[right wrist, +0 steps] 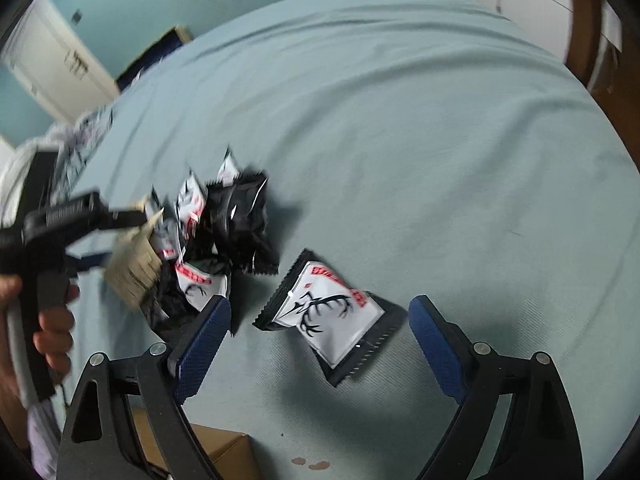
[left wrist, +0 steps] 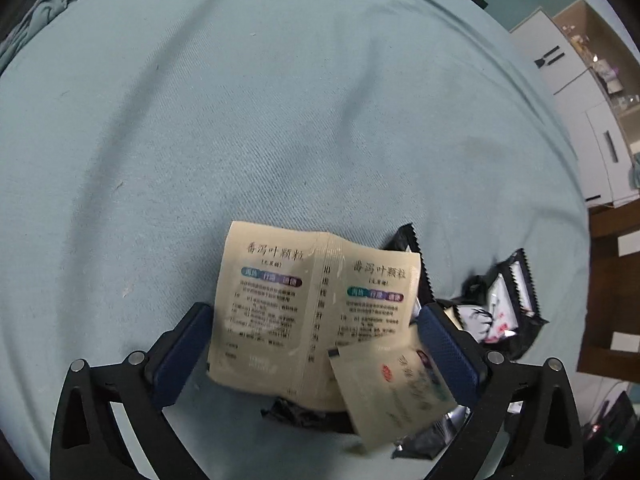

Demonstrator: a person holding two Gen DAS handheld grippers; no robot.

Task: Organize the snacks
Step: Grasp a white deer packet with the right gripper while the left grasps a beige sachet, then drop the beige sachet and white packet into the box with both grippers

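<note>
Two joined beige sachets (left wrist: 280,312) with printed text lie between the fingers of my left gripper (left wrist: 314,308), which stands open; its pads do not press on them. A third beige sachet (left wrist: 396,392) overlaps their lower right corner. Under and beside them are black packets (left wrist: 508,304). In the right wrist view a black-and-white packet with an antler drawing (right wrist: 328,320) lies flat on the sheet between the wide-open fingers of my right gripper (right wrist: 320,304), untouched. To its left is the pile of black and white packets (right wrist: 228,228), with my left gripper (right wrist: 124,248) and the blurred beige sachets (right wrist: 134,272) over it.
Everything lies on a light blue bed sheet (right wrist: 440,140). A person's hand (right wrist: 52,324) holds the left gripper's handle. A cardboard box (right wrist: 224,452) sits below the bed's near edge. White cabinets (left wrist: 580,120) and brown wooden furniture (left wrist: 612,280) stand to the right.
</note>
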